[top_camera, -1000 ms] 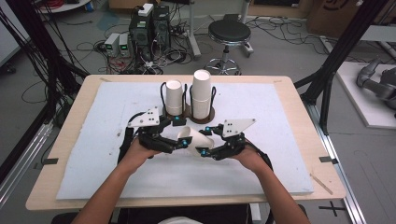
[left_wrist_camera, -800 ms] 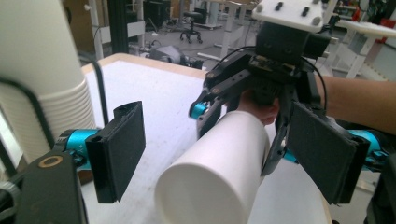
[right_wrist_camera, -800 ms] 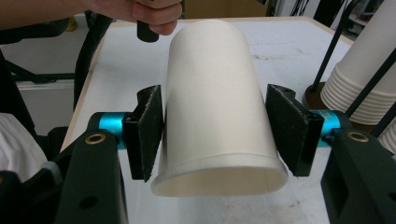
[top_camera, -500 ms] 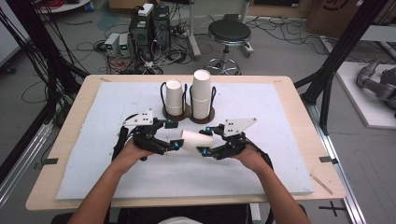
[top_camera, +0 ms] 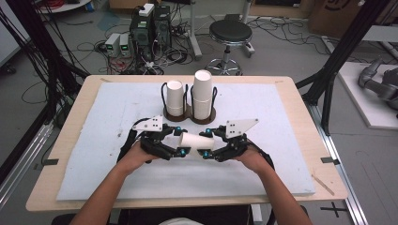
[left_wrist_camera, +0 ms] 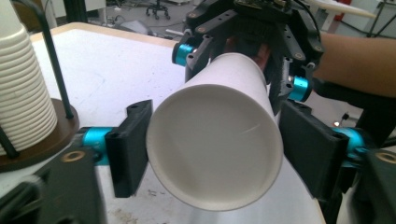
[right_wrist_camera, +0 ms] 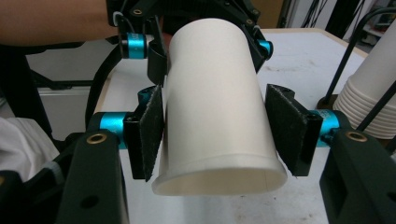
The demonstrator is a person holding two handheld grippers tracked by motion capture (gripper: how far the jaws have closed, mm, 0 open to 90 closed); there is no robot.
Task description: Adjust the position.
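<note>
Two grippers, your left gripper (top_camera: 184,151) and right gripper (top_camera: 207,153), meet over the table's white mat (top_camera: 281,122), each closed on one white paper cup (top_camera: 197,140). It lies sideways, mouth toward your left gripper, base toward your right. No writing shows. Beyond stand two cup stacks (top_camera: 202,93) in a wooden holder (top_camera: 189,115).
</note>
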